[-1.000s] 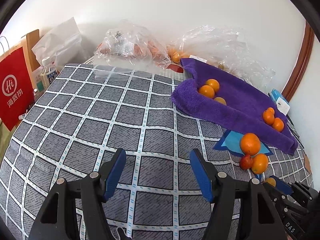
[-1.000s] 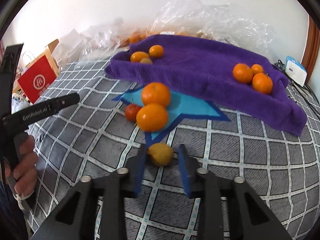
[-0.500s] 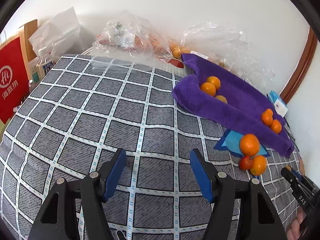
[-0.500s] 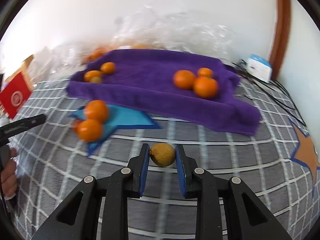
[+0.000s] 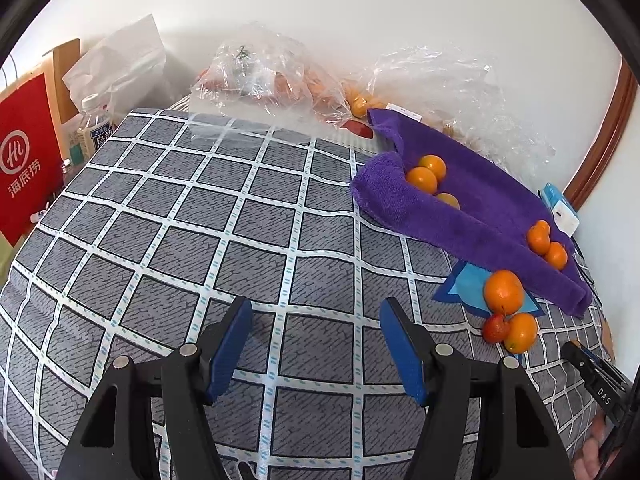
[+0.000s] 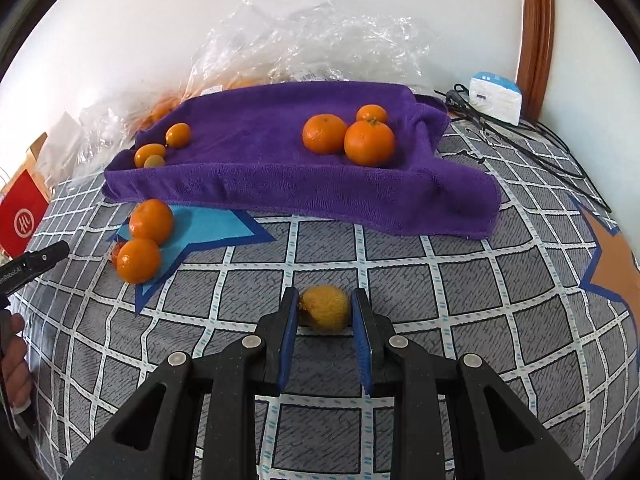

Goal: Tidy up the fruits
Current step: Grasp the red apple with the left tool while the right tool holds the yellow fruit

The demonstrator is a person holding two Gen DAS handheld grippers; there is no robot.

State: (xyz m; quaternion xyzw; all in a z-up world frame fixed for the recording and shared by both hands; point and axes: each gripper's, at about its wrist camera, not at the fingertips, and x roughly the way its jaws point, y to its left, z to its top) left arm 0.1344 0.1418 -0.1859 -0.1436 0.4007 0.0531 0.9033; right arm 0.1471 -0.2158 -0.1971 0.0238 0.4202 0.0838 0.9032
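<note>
Right tongs (image 6: 325, 314): clamped on one yellowish fruit (image 6: 325, 307), held low over the checked cloth (image 6: 460, 292), near the front edge of the purple towel (image 6: 280, 184). This fruit appears only in the right wrist view.

Left tongs (image 5: 316, 336): spread wide apart, holding nothing, over bare checked cloth.

Purple towel: two groups of fruit. Right wrist view counts three at the left end (image 6: 160, 152), one of them small and dull, and three oranges at the right end (image 6: 352, 136). Left wrist view shows only two of the right-end group (image 5: 546, 244).

Blue star patch (image 6: 200, 232): two oranges (image 6: 144, 240) touching each other at its left edge. A small red fruit (image 5: 495, 328) lies against them, plain in the left wrist view, almost hidden in the right.

Left wrist view only: red paper bag (image 5: 24, 160), one plastic bottle (image 5: 94, 126), clear bags holding more orange fruit (image 5: 280, 80).

Right wrist view only: an orange star patch (image 6: 616, 264), black cables (image 6: 520, 140); the white and blue box (image 6: 496, 96) shows in both.

Open room: wide bare cloth ahead and left of the left tongs; a clear strip between the held fruit and the towel edge.
</note>
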